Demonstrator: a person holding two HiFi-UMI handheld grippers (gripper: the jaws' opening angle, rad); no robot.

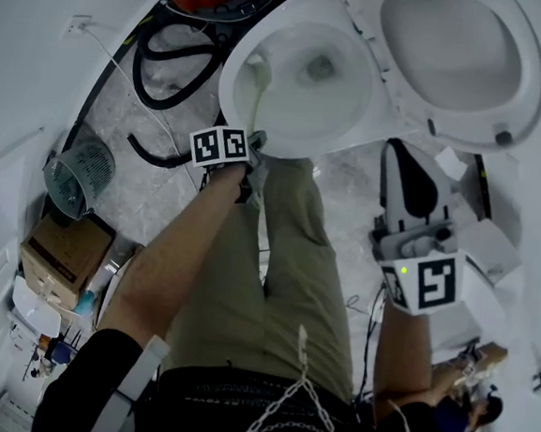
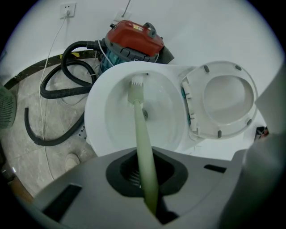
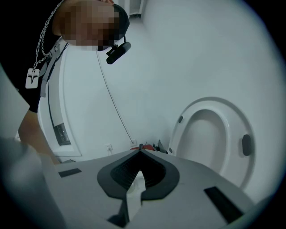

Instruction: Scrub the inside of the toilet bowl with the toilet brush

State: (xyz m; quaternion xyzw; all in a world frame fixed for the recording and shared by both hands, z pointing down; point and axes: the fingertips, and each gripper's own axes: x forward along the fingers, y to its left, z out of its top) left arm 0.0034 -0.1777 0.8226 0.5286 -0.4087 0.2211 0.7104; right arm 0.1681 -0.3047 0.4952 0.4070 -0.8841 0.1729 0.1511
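The white toilet bowl (image 1: 237, 85) stands open at the top of the head view, with its seat and lid (image 1: 455, 48) swung up to the right. My left gripper (image 1: 251, 145) hangs at the bowl's near rim, shut on the pale green toilet brush (image 1: 258, 79). In the left gripper view the brush (image 2: 140, 125) runs from the jaws into the bowl (image 2: 96, 116), and its white bristle head rests against the far inner wall. My right gripper (image 1: 397, 156) is held off to the right beside the toilet, shut with nothing in it. Its view shows the closed jaw tips (image 3: 140, 150) and the raised seat (image 3: 210, 134).
A red vacuum cleaner (image 2: 134, 38) with a looping black hose (image 2: 58, 89) sits behind the toilet by the wall. A mesh wastebasket (image 1: 79, 170) and a cardboard box (image 1: 61, 248) stand at the left. My olive trouser leg (image 1: 294, 269) is planted before the bowl.
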